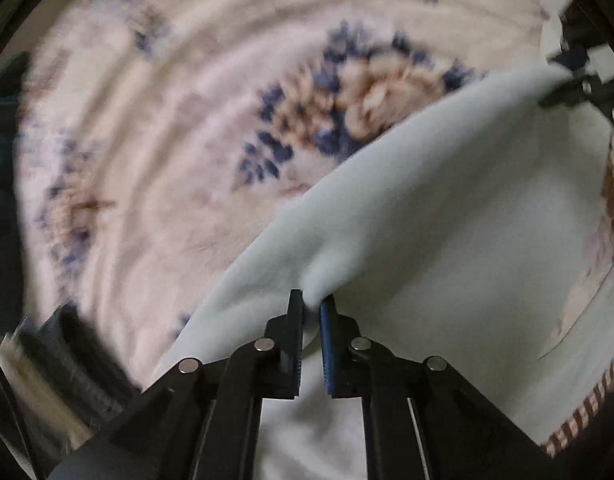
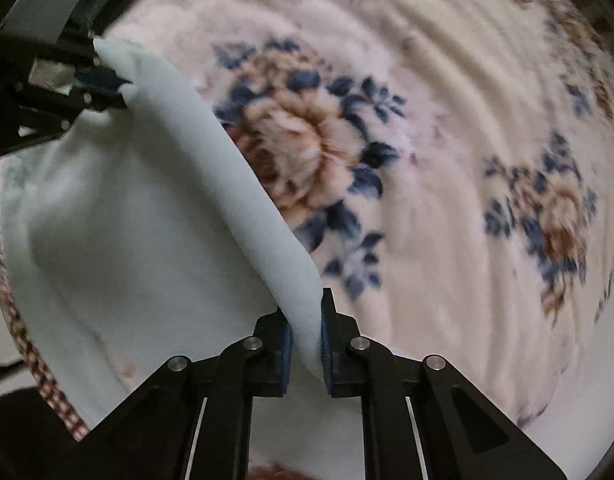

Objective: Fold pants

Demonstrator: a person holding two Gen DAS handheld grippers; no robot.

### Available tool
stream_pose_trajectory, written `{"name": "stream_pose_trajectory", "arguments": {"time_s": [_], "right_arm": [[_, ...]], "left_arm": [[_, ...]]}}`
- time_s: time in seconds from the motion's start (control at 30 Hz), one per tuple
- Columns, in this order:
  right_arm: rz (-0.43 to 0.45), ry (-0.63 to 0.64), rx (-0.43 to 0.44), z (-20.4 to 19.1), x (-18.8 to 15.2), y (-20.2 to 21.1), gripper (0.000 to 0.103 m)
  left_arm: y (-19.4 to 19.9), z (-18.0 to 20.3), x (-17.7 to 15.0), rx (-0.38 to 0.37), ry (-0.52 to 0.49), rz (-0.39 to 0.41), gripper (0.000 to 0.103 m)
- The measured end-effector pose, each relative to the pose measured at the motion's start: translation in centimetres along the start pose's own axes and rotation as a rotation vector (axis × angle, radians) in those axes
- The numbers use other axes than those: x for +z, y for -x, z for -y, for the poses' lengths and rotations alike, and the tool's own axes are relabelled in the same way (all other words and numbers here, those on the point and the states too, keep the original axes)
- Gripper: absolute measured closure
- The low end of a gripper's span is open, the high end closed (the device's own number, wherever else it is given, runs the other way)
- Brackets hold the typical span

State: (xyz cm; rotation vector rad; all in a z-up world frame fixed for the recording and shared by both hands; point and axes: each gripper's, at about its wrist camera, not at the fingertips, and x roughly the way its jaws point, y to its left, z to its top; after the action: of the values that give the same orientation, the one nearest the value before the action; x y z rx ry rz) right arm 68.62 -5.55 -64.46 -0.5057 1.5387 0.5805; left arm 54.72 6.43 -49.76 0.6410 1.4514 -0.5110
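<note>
The pants [image 1: 447, 220] are pale mint-white fabric, lifted above a floral blanket. My left gripper [image 1: 311, 304] is shut on one end of their upper edge. My right gripper [image 2: 307, 312] is shut on the other end of that edge. The edge runs taut between the two grippers and the rest of the pants [image 2: 119, 208] hangs down below it. The right gripper shows at the upper right of the left wrist view [image 1: 563, 88]. The left gripper shows at the upper left of the right wrist view [image 2: 119, 84]. Both views are blurred.
A cream blanket [image 1: 167, 140] with blue and brown flowers covers the surface below; it also fills the right wrist view [image 2: 447, 140]. A checked brown trim [image 2: 31, 360] runs under the hanging pants. Dark and pale objects [image 1: 59, 368] lie at the lower left.
</note>
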Motion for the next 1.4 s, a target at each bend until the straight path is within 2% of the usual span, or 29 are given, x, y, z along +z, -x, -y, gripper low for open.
{"name": "stream_pose_trajectory", "arguments": {"time_s": [0.07, 0.13, 0.27, 0.37, 0.47, 0.57, 0.7, 0.77, 0.8, 0.83, 0.87, 0.9, 0.93, 0.97, 1.07, 1.13, 1.2, 1.27, 1.3, 1.4], "right_arm": [[0.050, -0.052, -0.004, -1.0, -2.3, 2.0, 0.090], [0.076, -0.107, 0.013, -2.9, -5.0, 3.4, 0.090], [0.086, -0.231, 0.096, -8.5, -13.3, 5.7, 0.091], [0.057, -0.351, 0.189, -13.0, -19.7, 4.8, 0.091], [-0.006, -0.461, 0.268, -17.1, -24.9, 1.4, 0.091], [-0.054, -0.512, 0.255, -20.2, -28.1, -1.7, 0.090], [-0.089, -0.552, 0.232, -20.5, -28.5, -4.8, 0.089], [-0.144, -0.564, 0.251, -20.4, -27.8, -5.3, 0.082], [-0.156, -0.556, 0.256, -20.4, -27.5, -5.0, 0.080], [-0.157, -0.540, 0.261, -20.3, -27.1, -4.2, 0.074], [-0.142, -0.538, 0.270, -20.2, -27.2, -3.2, 0.059], [-0.129, -0.547, 0.295, -20.0, -27.2, -2.4, 0.046], [-0.126, -0.560, 0.346, -19.9, -27.5, -1.4, 0.013], [-0.128, -0.572, 0.377, -19.9, -27.8, -0.5, 0.001], [-0.109, -0.632, 0.377, -18.6, -28.6, 2.3, 0.001], [-0.080, -0.730, 0.337, -16.1, -29.0, 3.7, 0.001], [-0.052, -0.832, 0.257, -12.6, -28.8, 4.3, 0.001], [-0.028, -0.925, 0.129, -8.6, -27.6, 3.8, 0.002], [-0.013, -0.972, 0.074, -6.4, -26.8, 3.1, 0.003], [-0.030, -1.026, 0.005, -1.4, -23.7, 0.4, 0.014]], "left_arm": [[3.3, 1.0, -2.6, -0.010, 0.078, 0.046, 0.097], [6.2, 3.3, -6.3, -0.054, 0.158, 0.093, 0.097], [6.9, 8.8, -14.0, -0.136, 0.317, 0.091, 0.097], [4.6, 12.2, -19.2, -0.201, 0.439, 0.013, 0.097], [1.8, 14.8, -23.2, -0.239, 0.564, -0.063, 0.097], [-1.2, 16.5, -25.3, -0.252, 0.641, -0.102, 0.097], [-3.7, 17.4, -25.4, -0.216, 0.649, -0.112, 0.094], [-3.1, 17.4, -25.4, -0.195, 0.659, -0.117, 0.092], [-2.6, 17.4, -25.5, -0.189, 0.671, -0.112, 0.089], [-1.7, 17.4, -25.7, -0.179, 0.693, -0.101, 0.076], [-0.7, 17.6, -26.2, -0.172, 0.717, -0.097, 0.055], [0.0, 18.0, -26.8, -0.183, 0.746, -0.105, 0.044], [0.3, 18.1, -27.2, -0.197, 0.765, -0.105, 0.025], [1.0, 18.4, -28.3, -0.221, 0.813, -0.104, 0.021], [2.4, 18.4, -30.2, -0.219, 0.905, -0.089, 0.016], [3.9, 17.0, -30.6, -0.160, 0.961, -0.062, 0.016], [4.5, 14.6, -31.6, -0.060, 1.058, -0.028, 0.016], [4.0, 12.1, -32.2, -0.006, 1.155, -0.026, 0.016], [3.6, 11.3, -32.4, 0.001, 1.189, -0.026, 0.016], [1.8, 6.9, -34.5, 0.000, 1.370, -0.004, 0.016]]}}
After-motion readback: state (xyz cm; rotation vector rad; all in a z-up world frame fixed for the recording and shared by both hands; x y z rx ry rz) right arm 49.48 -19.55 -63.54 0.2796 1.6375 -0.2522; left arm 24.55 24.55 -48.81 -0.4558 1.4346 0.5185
